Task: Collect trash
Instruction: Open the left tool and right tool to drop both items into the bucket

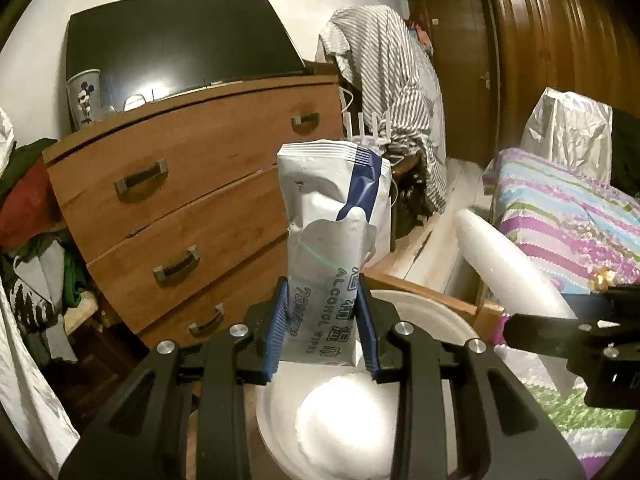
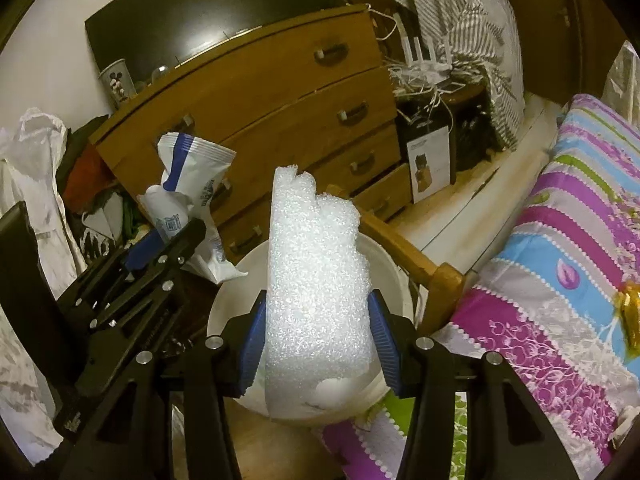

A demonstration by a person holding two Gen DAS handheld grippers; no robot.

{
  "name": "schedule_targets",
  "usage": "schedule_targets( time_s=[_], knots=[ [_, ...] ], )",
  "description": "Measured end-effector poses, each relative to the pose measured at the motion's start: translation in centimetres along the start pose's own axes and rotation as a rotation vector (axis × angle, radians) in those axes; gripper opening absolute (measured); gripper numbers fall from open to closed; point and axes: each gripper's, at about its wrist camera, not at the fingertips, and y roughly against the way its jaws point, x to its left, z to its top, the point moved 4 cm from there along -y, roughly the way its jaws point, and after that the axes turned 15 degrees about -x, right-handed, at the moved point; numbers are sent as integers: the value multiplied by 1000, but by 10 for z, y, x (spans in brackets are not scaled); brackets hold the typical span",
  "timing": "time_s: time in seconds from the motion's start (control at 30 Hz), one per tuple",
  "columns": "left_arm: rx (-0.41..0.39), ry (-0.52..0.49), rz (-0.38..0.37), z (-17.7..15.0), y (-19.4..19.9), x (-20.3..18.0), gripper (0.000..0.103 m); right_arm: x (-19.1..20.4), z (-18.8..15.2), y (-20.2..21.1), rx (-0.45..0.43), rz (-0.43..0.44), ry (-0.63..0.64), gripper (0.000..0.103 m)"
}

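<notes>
Between the left gripper's (image 1: 322, 328) clenched jaws stands a light, crinkly wipes packet (image 1: 334, 216) (slippery film); the right gripper (image 2: 318, 344) squeezes soft foam (image 2: 316, 280) low down.

The alcohol wipes packet (image 1: 334, 248) was a white foil pouch with a dark blue band running diagonally from its crimped top edge, creased and dented through its middle, with "ALCOHOL WIPES" printed lengthwise near its lower end. It stood nearly upright, lower end clamped, above the white bin (image 1: 432, 316). From the right wrist view the same packet (image 2: 192, 188) hung crumpled just left of the bin's rim (image 2: 236, 300). The white foam block (image 2: 316, 292), coarse-beaded and ragged along its broken top, stood upright directly over the bin's opening, right of the packet.
</notes>
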Motion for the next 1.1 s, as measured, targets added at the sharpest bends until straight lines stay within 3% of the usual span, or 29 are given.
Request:
schedule_targets(
  time_s=[0.17,0.2,0.23,0.3,0.43,0.8,1.0,1.1],
  knots=[
    [43,6,4,-11,-13,6,32,4,-3,-21,25,8,6,51],
    [49,6,5,-12,-16,7,32,6,-3,-26,26,5,11,55],
    [61,3,4,-15,-20,8,36,5,-4,-32,35,3,14,67],
    [91,-4,2,-20,-26,8,40,2,-5,-37,30,-17,16,74],
    [95,6,22,-23,-28,13,50,-8,-6,-37,14,-28,2,74],
    [99,30,24,-22,-25,19,50,-23,-6,-15,-25,-45,-5,74],
    [70,102,-98,-22,-9,25,50,-26,-7,29,-141,-101,48,74],
    [-56,135,-187,-16,21,24,50,-26,-13,68,-241,-139,85,78]
  ],
)
